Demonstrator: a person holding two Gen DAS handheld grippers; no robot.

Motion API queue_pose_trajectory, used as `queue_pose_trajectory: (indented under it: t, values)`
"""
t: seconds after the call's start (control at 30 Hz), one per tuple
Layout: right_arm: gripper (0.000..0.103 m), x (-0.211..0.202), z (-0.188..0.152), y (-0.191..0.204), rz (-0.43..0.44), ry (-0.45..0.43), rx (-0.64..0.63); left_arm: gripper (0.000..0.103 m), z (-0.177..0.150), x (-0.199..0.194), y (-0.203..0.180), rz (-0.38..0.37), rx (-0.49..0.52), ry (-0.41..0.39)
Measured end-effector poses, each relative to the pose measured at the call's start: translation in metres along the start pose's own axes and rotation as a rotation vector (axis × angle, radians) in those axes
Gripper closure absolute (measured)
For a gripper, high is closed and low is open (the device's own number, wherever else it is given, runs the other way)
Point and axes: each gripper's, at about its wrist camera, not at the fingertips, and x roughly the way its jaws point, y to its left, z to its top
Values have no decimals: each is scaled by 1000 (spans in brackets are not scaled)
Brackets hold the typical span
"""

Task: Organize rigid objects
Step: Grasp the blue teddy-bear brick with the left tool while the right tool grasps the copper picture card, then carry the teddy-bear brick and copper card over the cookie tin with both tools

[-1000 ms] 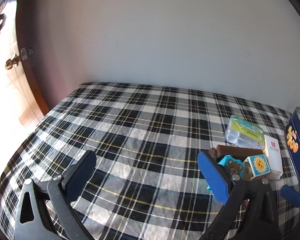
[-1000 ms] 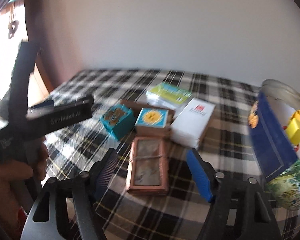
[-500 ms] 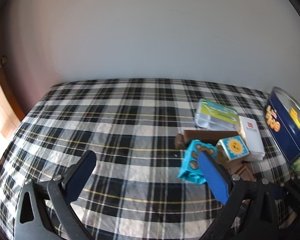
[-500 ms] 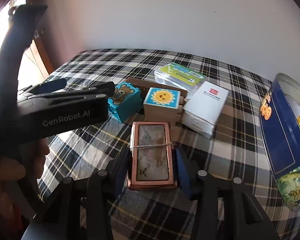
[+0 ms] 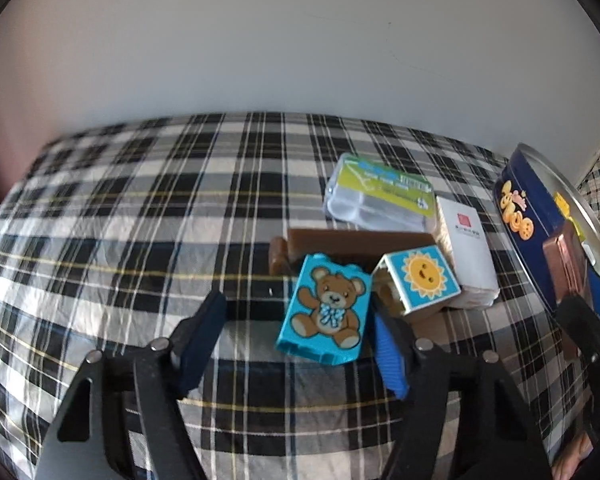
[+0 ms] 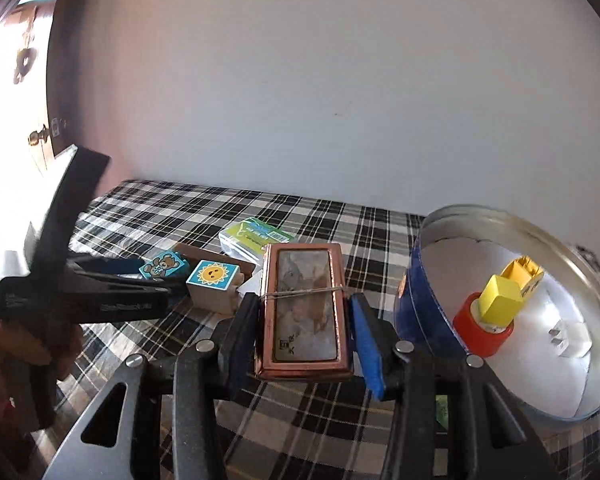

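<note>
While the right gripper pinches the copper-framed case beside the blue tin, the left gripper's closing jaws straddle the upright bear block, nearer its right pad.

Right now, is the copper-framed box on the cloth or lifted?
Lifted. The right gripper is shut on the copper-framed box, which hangs clear of the plaid cloth, beside the blue tin.

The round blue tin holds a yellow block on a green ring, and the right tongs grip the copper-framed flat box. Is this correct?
Not quite: the ring under the yellow block is red, as the right wrist view shows. The round blue tin holds them, and the right tongs grip the copper-framed flat box.
</note>
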Motion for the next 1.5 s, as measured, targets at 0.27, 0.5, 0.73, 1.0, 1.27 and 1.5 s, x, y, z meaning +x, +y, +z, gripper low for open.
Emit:
queue_pose_trajectory:
  t: [0.27,0.5,0.73,1.0,1.27,1.5]
  values:
    - [54,-3,1,-6,34,5,42,73,2,-3,-3,55,-2,-21]
    - [54,-17,-2,-14,23,-45,74,73,-5,-30,5,48,-44,-153]
    - [54,-37,0,-21,-32,-152,87,73,-15,-67,5,-31,-80,-346]
    - [54,-43,2,-29,-53,-179,107,73,-19,-72,-1,-25,-78,-388]
    - [54,-45,2,-25,-77,-203,73,73,-22,-74,-11,69,-56,-414]
    - [54,-49,-1,-25,-108,-234,19,73,-24,-79,-15,126,-50,-425]
